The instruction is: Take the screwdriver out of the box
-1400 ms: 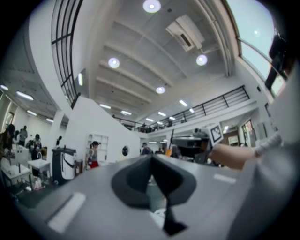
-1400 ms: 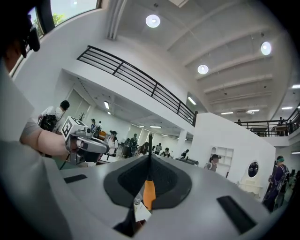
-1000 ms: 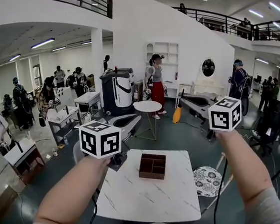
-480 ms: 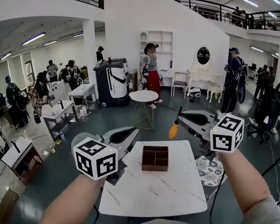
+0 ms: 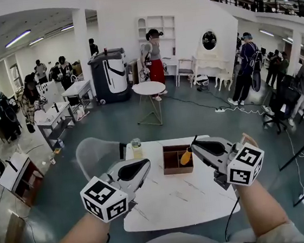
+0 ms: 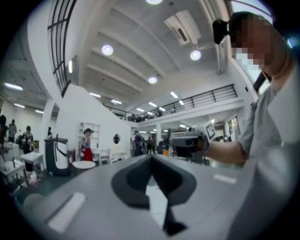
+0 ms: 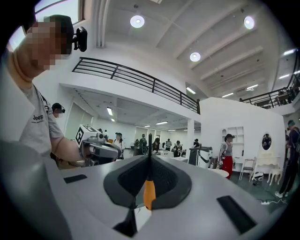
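Observation:
My right gripper (image 5: 193, 144) is shut on a screwdriver (image 5: 186, 157) with an orange handle and a thin black shaft. It holds the tool in the air over the right edge of the brown wooden box (image 5: 174, 160). Between the closed jaws in the right gripper view, the orange handle (image 7: 149, 193) shows with the shaft pointing up. The box has several compartments and stands on the white marble table (image 5: 172, 200). At the table's left side, my left gripper (image 5: 145, 167) is shut with nothing in it; its jaws meet in the left gripper view (image 6: 151, 164).
A small glass jar (image 5: 137, 147) stands on the table left of the box. A translucent chair (image 5: 96, 154) sits at the table's left, and a round white table (image 5: 148, 88) lies beyond. Several people stand around the hall.
The view has tilted down and both grippers have dropped toward the table. The right gripper kept the screwdriver and carried it down beside the box.

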The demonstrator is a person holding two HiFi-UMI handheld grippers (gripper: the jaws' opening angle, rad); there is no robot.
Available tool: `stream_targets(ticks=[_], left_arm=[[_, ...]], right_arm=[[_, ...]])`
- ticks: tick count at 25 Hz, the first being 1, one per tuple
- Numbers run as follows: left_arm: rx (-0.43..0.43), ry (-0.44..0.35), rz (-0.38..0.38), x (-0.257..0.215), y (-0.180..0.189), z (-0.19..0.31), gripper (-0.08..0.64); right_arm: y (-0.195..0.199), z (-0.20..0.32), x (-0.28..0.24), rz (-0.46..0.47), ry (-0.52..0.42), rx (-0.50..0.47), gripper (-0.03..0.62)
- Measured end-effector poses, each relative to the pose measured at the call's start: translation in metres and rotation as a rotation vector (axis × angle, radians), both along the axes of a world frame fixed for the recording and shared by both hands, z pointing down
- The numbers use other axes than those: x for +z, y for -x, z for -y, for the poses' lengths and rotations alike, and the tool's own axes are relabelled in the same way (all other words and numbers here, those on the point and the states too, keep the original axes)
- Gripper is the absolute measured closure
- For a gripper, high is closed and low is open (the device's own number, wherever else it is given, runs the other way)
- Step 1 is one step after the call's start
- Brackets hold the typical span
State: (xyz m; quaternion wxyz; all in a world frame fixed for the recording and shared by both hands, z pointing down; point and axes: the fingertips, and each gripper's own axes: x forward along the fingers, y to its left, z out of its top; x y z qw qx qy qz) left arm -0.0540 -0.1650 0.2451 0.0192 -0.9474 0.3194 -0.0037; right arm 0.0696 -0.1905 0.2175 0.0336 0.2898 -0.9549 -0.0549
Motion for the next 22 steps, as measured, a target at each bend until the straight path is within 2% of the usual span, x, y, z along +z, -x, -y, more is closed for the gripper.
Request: stream_targets(ticks=[8,13,17,22], left_arm=[[0.025,0.040,-0.037,0.051,0.031,-0.003,0.555],[0.006,0.076,-0.059,0.083,0.038,-0.010,0.555],[-0.003,0.106,-0.029,0.109,0.037,-0.016,0.555],[-0.028,0.144,-0.055,0.120,0.037,-0.017,0.555]], right_arm=[[0.037,-0.004,0.042,-0.003,0.050,0.001,0.572],[0.041,-0.010,0.073,-0.002,0.114,-0.018,0.571],[0.040,-0.013,0.095,-0.007,0.155,-0.022,0.571],[0.035,-0.011,0.108,-0.024,0.169,-0.028,0.571]])
